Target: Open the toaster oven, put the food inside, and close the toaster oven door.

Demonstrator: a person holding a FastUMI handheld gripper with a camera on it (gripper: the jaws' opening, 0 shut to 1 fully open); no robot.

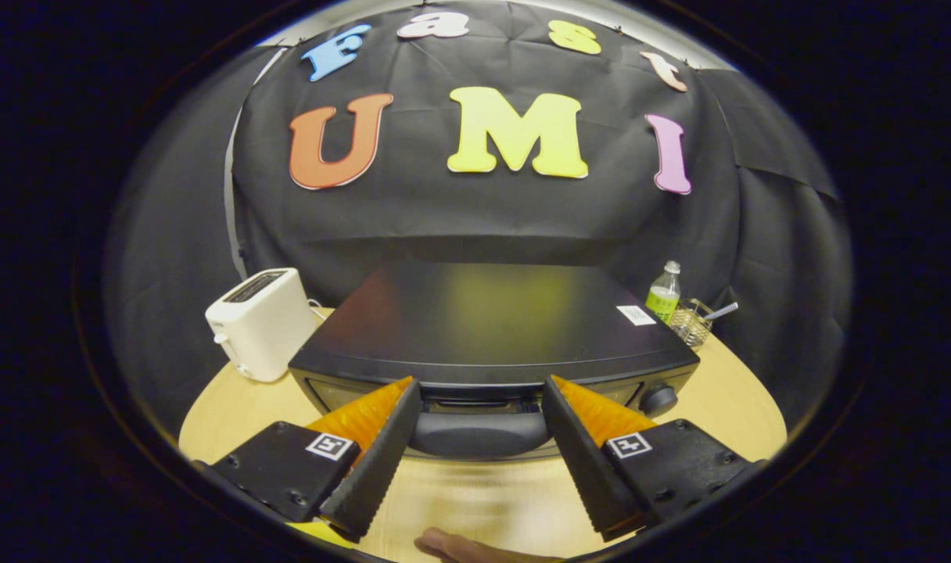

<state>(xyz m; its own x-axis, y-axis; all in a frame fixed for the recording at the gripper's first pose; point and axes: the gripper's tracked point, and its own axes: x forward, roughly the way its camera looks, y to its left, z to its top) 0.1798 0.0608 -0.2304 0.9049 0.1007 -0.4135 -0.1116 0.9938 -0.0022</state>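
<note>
A black toaster oven point(491, 328) stands on the round wooden table point(475, 500), seen from above its front. Its door handle point(479, 434), a wide dark bar, lies between my fingers, close to their tips. My gripper point(482, 395) is open, one finger on each side of the handle, with a gap left between each finger and the bar. The door looks closed against the oven's front. A round knob point(658, 399) sits on the front just right of the handle. No food is visible.
A white slot toaster point(263, 322) stands left of the oven. Behind the oven's right corner are a small green-labelled bottle point(664, 293) and a glass cup point(693, 320) with a utensil in it. A fingertip point(452, 545) shows below my fingers.
</note>
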